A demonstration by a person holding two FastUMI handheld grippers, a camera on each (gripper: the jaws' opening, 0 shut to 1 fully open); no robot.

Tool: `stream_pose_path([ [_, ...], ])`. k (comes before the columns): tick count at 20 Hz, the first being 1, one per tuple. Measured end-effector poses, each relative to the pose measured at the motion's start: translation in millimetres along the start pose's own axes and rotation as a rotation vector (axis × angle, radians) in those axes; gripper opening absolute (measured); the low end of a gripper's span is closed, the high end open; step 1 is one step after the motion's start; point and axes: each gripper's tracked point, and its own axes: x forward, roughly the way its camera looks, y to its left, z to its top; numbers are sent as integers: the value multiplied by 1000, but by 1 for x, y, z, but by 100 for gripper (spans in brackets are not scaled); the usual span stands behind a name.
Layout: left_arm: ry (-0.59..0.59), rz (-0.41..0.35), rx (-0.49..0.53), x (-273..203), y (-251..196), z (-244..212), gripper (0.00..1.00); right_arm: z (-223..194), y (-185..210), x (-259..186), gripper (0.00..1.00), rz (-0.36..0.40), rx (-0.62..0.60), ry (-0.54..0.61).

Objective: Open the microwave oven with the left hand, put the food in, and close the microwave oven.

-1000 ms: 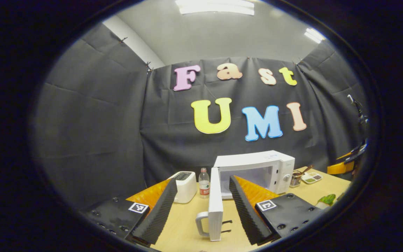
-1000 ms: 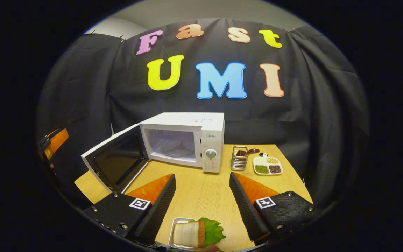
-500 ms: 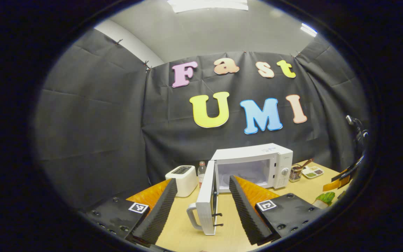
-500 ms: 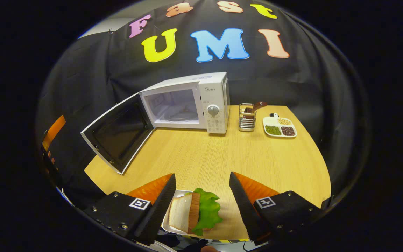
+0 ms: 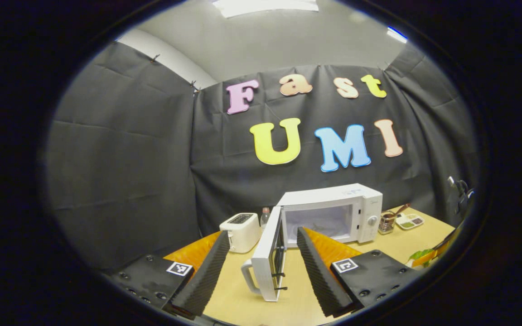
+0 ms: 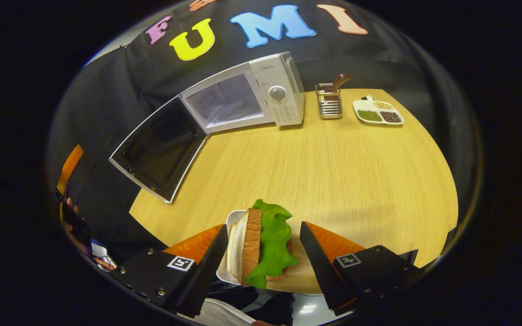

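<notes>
The white microwave [image 5: 333,213] [image 6: 261,93] stands at the back of the table with its door [image 5: 268,253] [image 6: 159,147] swung wide open to the left. My left gripper [image 5: 261,267] is open, and the door's edge and handle stand between its fingers without being touched. A sandwich [image 6: 261,246] of bread and green lettuce lies on a small white tray at the table's near edge. My right gripper [image 6: 263,258] hangs open above it, a finger on either side.
A white toaster [image 5: 241,231] and a bottle [image 5: 265,216] sit left of the microwave. A metal utensil holder [image 6: 329,102] and a divided dish of beans [image 6: 378,112] stand to its right. The wooden table [image 6: 333,167] is bare across its middle.
My right gripper has tilted down and moved over the sandwich, which now lies between its fingers. My left gripper has drawn back from the open door.
</notes>
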Motion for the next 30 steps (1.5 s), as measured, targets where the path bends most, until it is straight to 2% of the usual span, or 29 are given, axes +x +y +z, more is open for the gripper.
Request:
stream_pose_path([
  [3,-8,12,0,-6,-4,5,98,-16,6,3,96,55,74,70],
  [4,-9,18,1,-8,-6,5,98,-18,6,6,89,69,116,84],
  [5,-10,22,2,-11,-7,6,98,-18,8,6,71,94,169,101],
  [6,-10,28,2,-15,-8,5,98,-21,12,4,58,126,212,119],
  [7,-8,32,2,-18,-8,6,98,-19,9,-6,58,137,257,115],
  [8,-5,38,1,-20,-9,2,98,-21,10,4,38,156,299,140],
  [11,-2,43,-9,-25,-10,5,98,-19,15,-4,37,191,333,158],
  [14,-12,34,-1,-21,-8,10,98,2,20,-10,37,182,309,85],
  [19,-34,2,-32,6,-4,18,98,47,52,-12,37,199,264,-24],
  [24,-64,-45,-48,54,9,28,98,100,94,8,37,203,250,-141],
  [30,-67,-56,-54,98,50,25,98,150,130,47,37,180,295,-239],
])
